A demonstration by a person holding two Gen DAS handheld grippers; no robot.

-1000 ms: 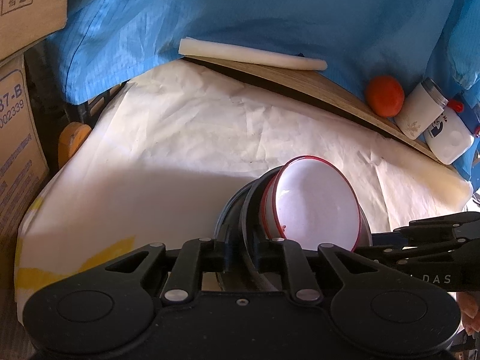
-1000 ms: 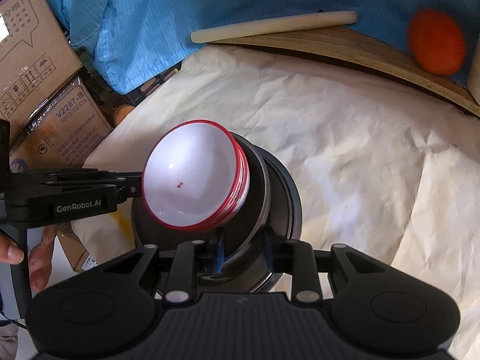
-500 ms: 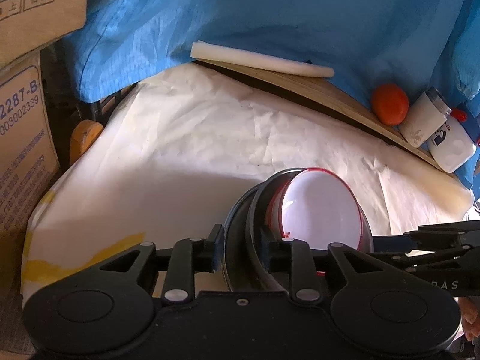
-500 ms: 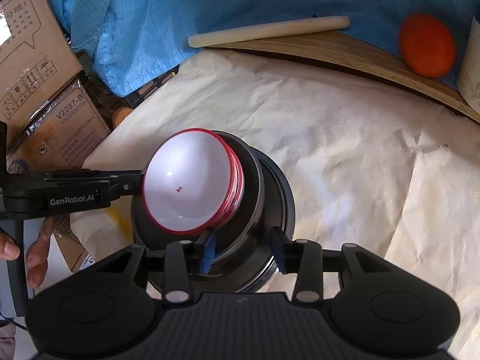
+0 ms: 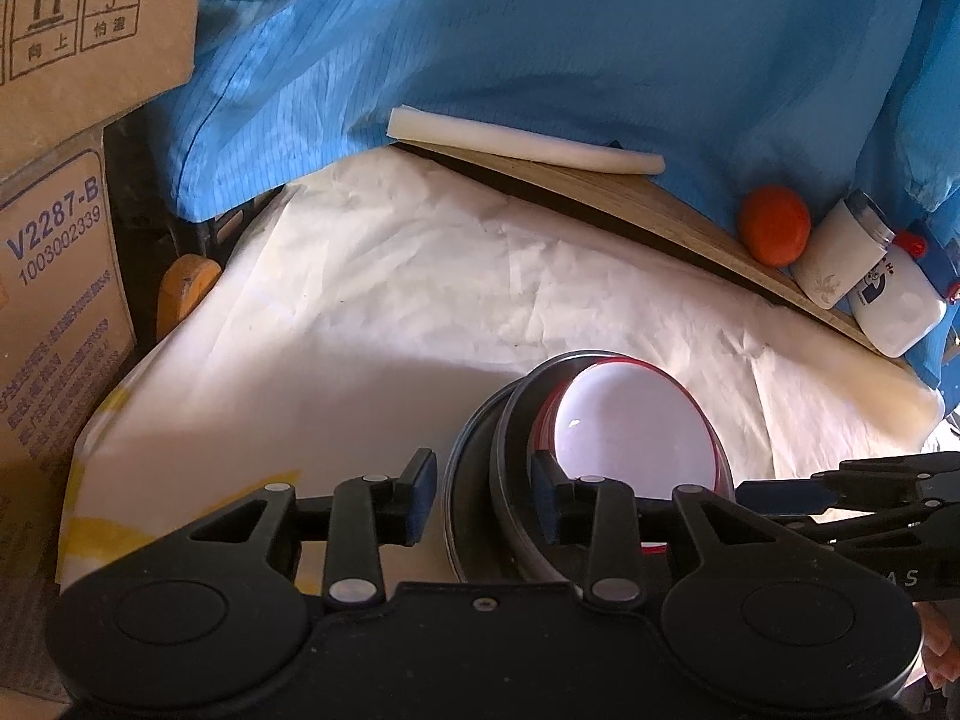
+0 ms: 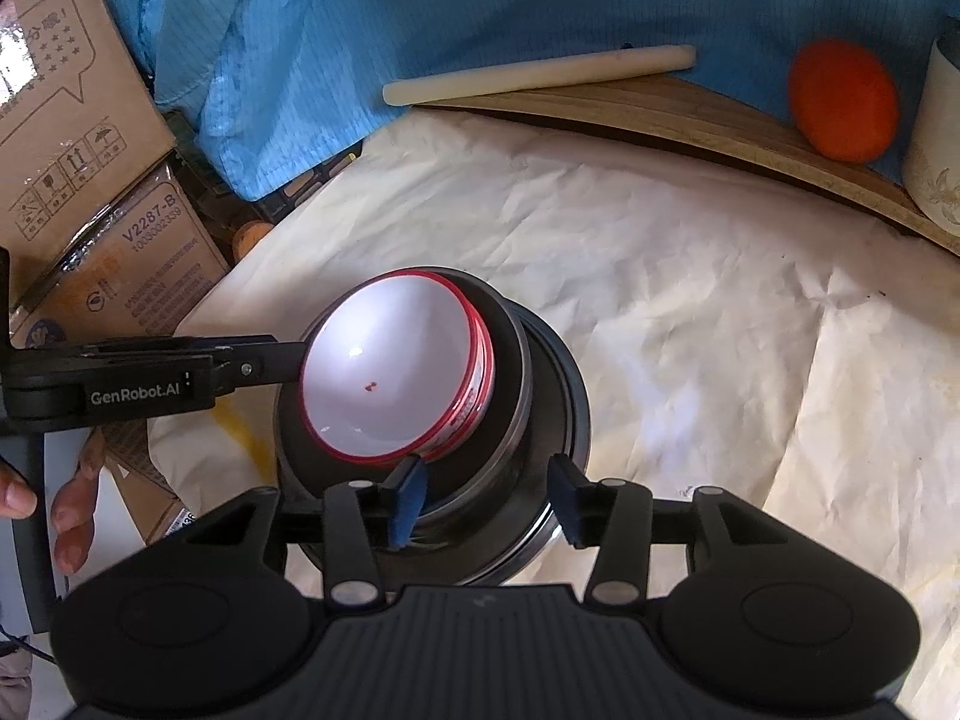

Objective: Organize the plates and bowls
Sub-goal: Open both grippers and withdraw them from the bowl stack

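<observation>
A stack of dishes stands on the white paper-covered table: white bowls with red rims (image 6: pixel 396 375) nested in a dark bowl (image 6: pixel 510 372) on a dark plate (image 6: pixel 573 414). The stack also shows in the left wrist view (image 5: pixel 636 429). My left gripper (image 5: pixel 483 498) is open, its jaws standing either side of the dark dishes' rim without pinching it. My right gripper (image 6: pixel 483 501) is open too, its jaws spread around the near edge of the stack. The left gripper's fingers (image 6: pixel 264 360) reach the stack from the left in the right wrist view.
An orange (image 6: pixel 843 99), a white cup (image 5: pixel 837 258) and a white bottle (image 5: pixel 894 306) stand on a wooden board (image 6: pixel 660 114) at the back right. A white roll (image 5: pixel 516 141) lies against blue cloth (image 5: pixel 540 30). Cardboard boxes (image 5: pixel 54 252) stand left.
Both grippers have opened and let go of the stack's rim, and drawn back a little. The stack now rests on the table.
</observation>
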